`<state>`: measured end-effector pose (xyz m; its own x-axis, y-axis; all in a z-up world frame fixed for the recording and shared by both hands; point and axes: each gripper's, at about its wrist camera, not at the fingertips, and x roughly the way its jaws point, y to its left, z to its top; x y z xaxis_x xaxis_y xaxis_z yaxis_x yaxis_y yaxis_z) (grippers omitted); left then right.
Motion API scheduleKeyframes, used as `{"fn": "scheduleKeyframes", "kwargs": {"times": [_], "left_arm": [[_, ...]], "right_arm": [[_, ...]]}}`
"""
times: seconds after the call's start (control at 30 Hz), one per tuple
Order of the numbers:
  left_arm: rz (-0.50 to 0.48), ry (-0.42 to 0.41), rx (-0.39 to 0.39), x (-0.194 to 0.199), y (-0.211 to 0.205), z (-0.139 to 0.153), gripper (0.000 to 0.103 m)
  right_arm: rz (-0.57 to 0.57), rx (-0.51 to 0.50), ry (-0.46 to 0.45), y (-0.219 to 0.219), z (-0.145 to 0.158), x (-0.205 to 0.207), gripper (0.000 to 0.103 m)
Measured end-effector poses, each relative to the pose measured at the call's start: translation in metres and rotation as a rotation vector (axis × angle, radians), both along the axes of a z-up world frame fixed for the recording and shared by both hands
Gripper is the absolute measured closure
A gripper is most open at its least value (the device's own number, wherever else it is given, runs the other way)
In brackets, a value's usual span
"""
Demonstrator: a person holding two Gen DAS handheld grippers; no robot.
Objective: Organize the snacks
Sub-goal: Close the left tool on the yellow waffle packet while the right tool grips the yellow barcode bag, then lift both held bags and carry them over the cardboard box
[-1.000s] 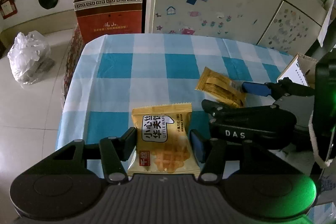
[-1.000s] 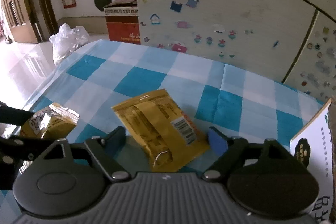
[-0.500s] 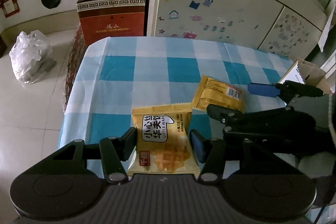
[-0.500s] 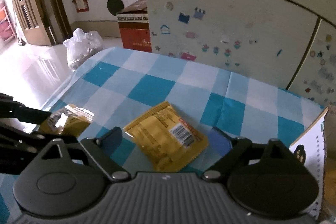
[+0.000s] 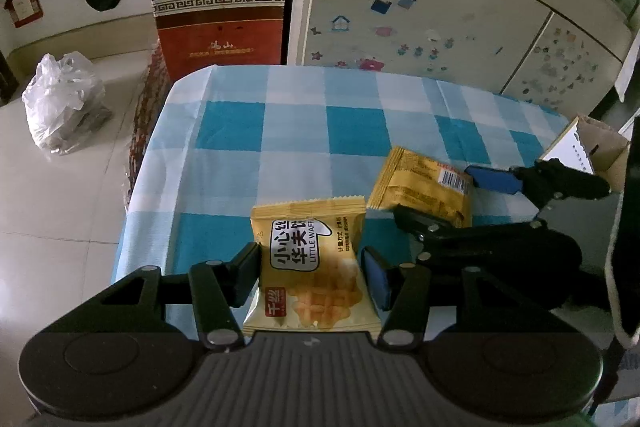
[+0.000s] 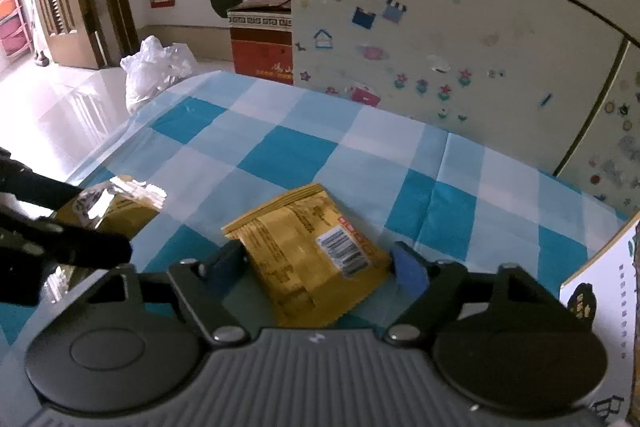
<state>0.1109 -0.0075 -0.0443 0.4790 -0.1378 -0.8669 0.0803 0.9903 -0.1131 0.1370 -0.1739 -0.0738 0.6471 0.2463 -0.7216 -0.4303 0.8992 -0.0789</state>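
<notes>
A yellow waffle snack packet (image 5: 314, 267) sits between the fingers of my left gripper (image 5: 312, 273), which is shut on it above the checked tablecloth (image 5: 296, 131). It also shows at the left of the right wrist view (image 6: 116, 205). A second yellow packet (image 6: 308, 251), barcode side up, is held between the fingers of my right gripper (image 6: 320, 267), lifted off the cloth. In the left wrist view this packet (image 5: 420, 187) shows with the right gripper (image 5: 444, 199) around it.
A white cabinet with stickers (image 5: 432, 23) stands behind the table. A brown cardboard box (image 5: 220, 15) and a white plastic bag (image 5: 60, 103) are on the floor at left. An open carton with a white flap (image 6: 600, 307) is at the table's right edge.
Both grippers have risen with their packets; the table looks farther away. The right packet has turned, barcode end now nearer the right finger.
</notes>
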Motion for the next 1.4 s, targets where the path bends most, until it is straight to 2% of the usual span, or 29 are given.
{"fn": "scheduleKeyframes", "kwargs": {"times": [0.1, 0.27, 0.37, 0.57, 0.83, 1.2, 1.4], "left_arm": [[-0.001, -0.013, -0.004, -0.001, 0.0, 0.003, 0.042], [0.001, -0.024, -0.015, -0.001, 0.001, 0.007, 0.042], [-0.001, -0.036, -0.025, -0.003, 0.002, 0.012, 0.042], [-0.022, -0.075, -0.031, -0.006, -0.004, 0.023, 0.043], [-0.057, -0.119, -0.038, -0.017, -0.012, 0.034, 0.043], [-0.109, -0.217, -0.014, -0.04, -0.029, 0.05, 0.043], [-0.13, -0.262, -0.013, -0.068, -0.038, 0.051, 0.043]], "right_arm": [[-0.004, 0.012, 0.008, 0.001, 0.002, -0.005, 0.033], [-0.027, -0.014, -0.008, 0.006, 0.007, -0.015, 0.034], [-0.083, -0.005, -0.021, 0.0, 0.014, -0.02, 0.034], [-0.181, 0.04, -0.054, -0.019, 0.045, -0.04, 0.034], [-0.253, 0.035, -0.134, -0.028, 0.086, -0.087, 0.034], [-0.428, 0.121, -0.166, -0.058, 0.116, -0.153, 0.034], [-0.518, 0.205, -0.158, -0.079, 0.117, -0.186, 0.034]]}}
